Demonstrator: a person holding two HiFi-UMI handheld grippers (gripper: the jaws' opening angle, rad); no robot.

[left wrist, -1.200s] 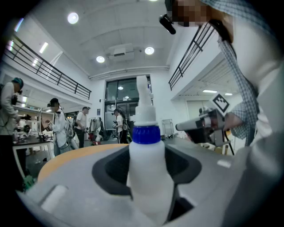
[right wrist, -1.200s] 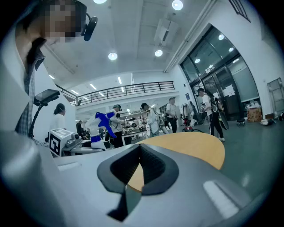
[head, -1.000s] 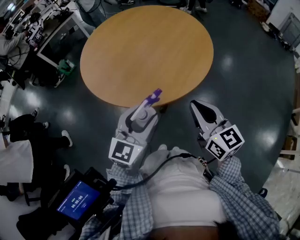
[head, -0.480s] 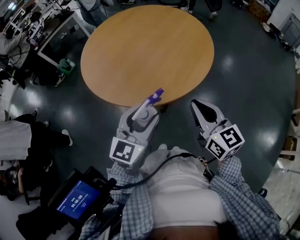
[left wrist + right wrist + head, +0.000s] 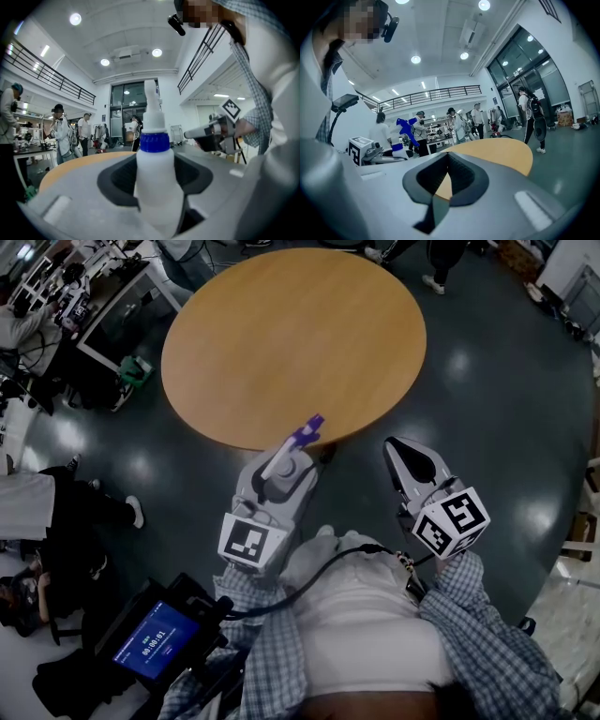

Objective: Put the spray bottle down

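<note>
Left gripper (image 5: 289,463) clamped on the spray bottle (image 5: 155,183), jaws fairly wide around its body, held near the table's (image 5: 291,334) front edge (not set down yet). Right gripper (image 5: 405,454) closed, empty. Carry step, I judge: next I reach over the tabletop, lower, release.

The round bench (image 5: 291,334) has its whole top open, so a gripper can pass over it from any side. The left gripper (image 5: 286,460), holding the bottle (image 5: 298,442), is at the near edge of the bench. The right gripper (image 5: 403,454) is just beside that edge, over the dark floor (image 5: 487,409). A desk (image 5: 112,306) and people (image 5: 56,512) stand off to the left of the bench, well apart from it.
</note>
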